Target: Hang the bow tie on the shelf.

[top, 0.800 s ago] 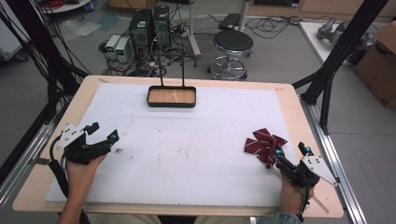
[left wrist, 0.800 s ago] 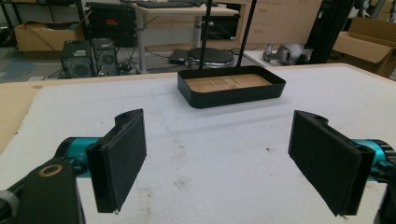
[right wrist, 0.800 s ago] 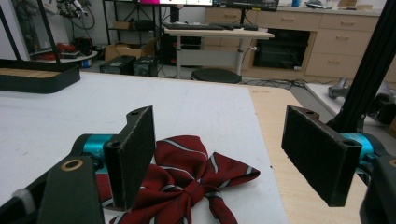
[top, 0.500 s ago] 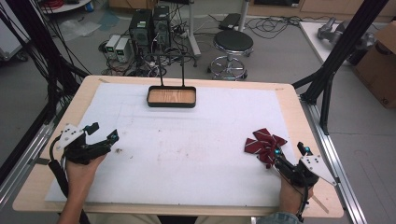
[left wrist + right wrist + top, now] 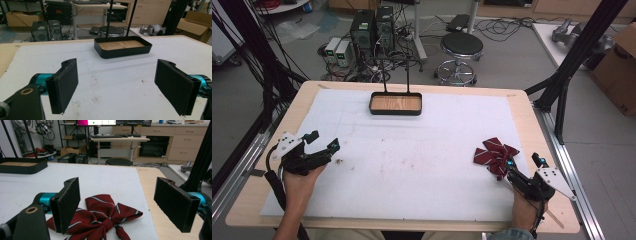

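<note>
1. We find the bow tie (image 5: 493, 154) lying flat on the worktop (image 5: 422, 165), near its right edge.
2. Right gripper (image 5: 523, 167): jaws wide, just behind the bow tie, holding nothing.
3. Left gripper (image 5: 323, 143): jaws wide, empty.

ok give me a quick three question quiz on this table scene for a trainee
1. True or false: the right tongs are shut on the red striped bow tie.
2. Which thing stands at the far edge of the white mat? A) black tray B) blue bowl C) glass jar
3. Fill in: the left tongs stand ____, with nothing between the pads.

Key: 1 false, they are open with the bow tie just ahead; 2 A; 3 open.
</note>
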The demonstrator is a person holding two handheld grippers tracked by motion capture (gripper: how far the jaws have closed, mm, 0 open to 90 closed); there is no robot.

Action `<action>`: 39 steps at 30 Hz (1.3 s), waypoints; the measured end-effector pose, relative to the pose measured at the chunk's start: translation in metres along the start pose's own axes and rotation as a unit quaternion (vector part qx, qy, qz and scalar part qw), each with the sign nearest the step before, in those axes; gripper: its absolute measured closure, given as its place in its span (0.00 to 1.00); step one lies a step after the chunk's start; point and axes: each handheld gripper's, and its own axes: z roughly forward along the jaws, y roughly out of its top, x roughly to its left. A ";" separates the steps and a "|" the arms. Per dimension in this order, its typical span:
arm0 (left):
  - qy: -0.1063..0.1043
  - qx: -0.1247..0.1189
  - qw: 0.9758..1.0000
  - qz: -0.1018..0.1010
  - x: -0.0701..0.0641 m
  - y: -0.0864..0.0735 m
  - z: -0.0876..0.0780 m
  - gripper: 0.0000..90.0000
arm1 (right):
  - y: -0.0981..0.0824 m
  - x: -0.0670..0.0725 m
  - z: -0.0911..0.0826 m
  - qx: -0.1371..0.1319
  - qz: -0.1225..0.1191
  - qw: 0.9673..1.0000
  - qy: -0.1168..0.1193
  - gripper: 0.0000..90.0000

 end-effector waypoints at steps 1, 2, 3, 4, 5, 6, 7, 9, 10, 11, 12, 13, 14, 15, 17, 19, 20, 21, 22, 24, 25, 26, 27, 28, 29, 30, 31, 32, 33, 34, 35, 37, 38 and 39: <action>0.000 0.001 1.000 0.000 0.000 0.000 0.000 0.21 | 0.000 0.000 0.000 0.001 0.003 1.000 -0.001 0.21; -0.001 0.001 1.000 0.001 0.000 0.000 0.000 0.21 | 0.000 -0.001 0.000 -0.002 0.002 1.000 -0.001 0.21; -0.001 0.000 1.000 0.001 -0.001 0.000 0.000 0.21 | 0.000 -0.001 0.000 -0.001 0.003 1.000 -0.001 0.21; -0.001 0.001 1.000 0.002 -0.001 0.000 0.001 0.21 | 0.000 -0.001 0.000 -0.003 0.007 1.000 -0.002 0.20; -0.002 0.002 1.000 0.004 -0.001 0.000 0.001 0.21 | 0.000 -0.002 -0.001 -0.004 0.008 1.000 -0.001 0.20; -0.003 0.002 1.000 0.002 -0.002 -0.001 0.001 0.21 | 0.000 -0.002 -0.001 -0.004 0.010 1.000 -0.001 0.19; -0.004 0.002 1.000 0.002 -0.002 -0.001 0.002 0.21 | 0.000 -0.002 0.000 -0.003 0.012 1.000 -0.001 0.18; -0.005 0.003 1.000 0.005 -0.003 -0.001 0.002 0.21 | 0.001 -0.004 0.002 -0.003 0.019 1.000 0.005 0.15; -0.004 0.003 1.000 0.005 -0.003 -0.001 0.002 0.21 | 0.002 -0.004 0.004 0.000 0.029 1.000 0.008 0.13; -0.005 0.003 1.000 0.004 -0.003 -0.001 0.002 0.21 | 0.003 -0.005 0.007 0.009 0.041 0.999 0.011 0.13; -0.005 0.003 1.000 0.005 -0.003 0.000 0.002 0.21 | 0.004 -0.006 0.010 0.018 0.050 0.998 0.015 0.13; -0.004 0.003 1.000 0.006 -0.003 0.000 0.002 0.21 | 0.004 -0.006 0.013 0.033 0.062 0.997 0.017 0.13; -0.004 0.002 1.000 0.006 -0.003 0.000 0.002 0.21 | 0.003 -0.006 0.017 0.050 0.072 0.996 0.020 0.13; -0.004 0.002 1.000 0.006 -0.003 0.000 0.002 0.21 | 0.002 -0.006 0.020 0.067 0.080 0.994 0.028 0.13; -0.004 0.003 1.000 0.007 -0.003 0.000 0.002 0.21 | -0.001 -0.004 0.027 0.095 0.086 0.992 0.024 0.13; -0.003 0.003 1.000 0.007 -0.003 0.000 0.002 0.21 | -0.004 -0.004 0.034 0.119 0.091 0.988 0.023 0.15; -0.003 0.003 1.000 0.006 -0.002 0.000 0.002 0.21 | -0.005 -0.004 0.036 0.132 0.090 0.987 0.018 0.18; -0.004 0.003 1.000 0.006 -0.002 0.000 0.002 0.21 | -0.006 -0.004 0.039 0.141 0.092 0.986 0.014 0.18; -0.004 0.003 1.000 0.006 -0.003 0.000 0.002 0.21 | -0.006 -0.004 0.041 0.149 0.095 0.984 0.011 0.21; -0.003 0.003 1.000 0.010 -0.003 -0.001 0.002 0.21 | -0.005 -0.002 0.046 0.164 0.098 0.981 0.006 0.26; -0.001 0.001 1.000 0.010 -0.004 -0.001 0.002 0.21 | -0.005 -0.001 0.049 0.171 0.097 0.980 0.003 0.28; -0.001 0.001 1.000 0.012 -0.005 -0.001 0.002 0.22 | -0.004 0.000 0.053 0.180 0.097 0.979 0.004 0.29; -0.001 0.002 1.000 0.013 -0.005 -0.001 0.002 0.22 | -0.003 0.001 0.056 0.190 0.093 0.977 0.004 0.31; -0.002 0.001 1.000 0.014 -0.005 -0.001 0.003 0.22 | -0.003 0.003 0.060 0.199 0.092 0.976 0.002 0.35; -0.002 0.000 1.000 0.015 -0.005 -0.001 0.003 0.22 | -0.003 0.005 0.063 0.207 0.087 0.974 0.000 0.37; -0.002 0.001 1.000 0.015 -0.005 -0.001 0.003 0.22 | -0.003 0.006 0.066 0.214 0.082 0.973 -0.003 0.39; -0.002 0.001 1.000 0.016 -0.005 -0.001 0.003 0.22 | -0.003 0.007 0.068 0.220 0.080 0.972 -0.005 0.40; -0.001 0.002 1.000 0.015 -0.005 -0.001 0.003 0.22 | -0.003 0.008 0.070 0.225 0.079 0.971 -0.003 0.42; -0.001 0.001 1.000 0.013 -0.005 -0.001 0.003 0.22 | -0.003 0.009 0.072 0.232 0.078 0.970 -0.006 0.43; 0.000 0.002 1.000 0.013 -0.005 -0.002 0.003 0.22 | -0.004 0.010 0.073 0.238 0.077 0.968 -0.011 0.44; 0.000 0.002 1.000 0.014 -0.005 -0.002 0.003 0.22 | -0.005 0.010 0.074 0.243 0.076 0.967 -0.014 0.45; -0.001 0.003 1.000 0.016 -0.005 -0.001 0.003 0.22 | -0.006 0.011 0.076 0.254 0.074 0.964 -0.024 0.51; -0.001 0.003 1.000 0.016 -0.006 -0.001 0.003 0.22 | -0.007 0.011 0.077 0.261 0.076 0.962 -0.026 0.53; -0.001 0.002 1.000 0.016 -0.006 -0.001 0.003 0.22 | -0.009 0.011 0.078 0.267 0.077 0.960 -0.027 0.55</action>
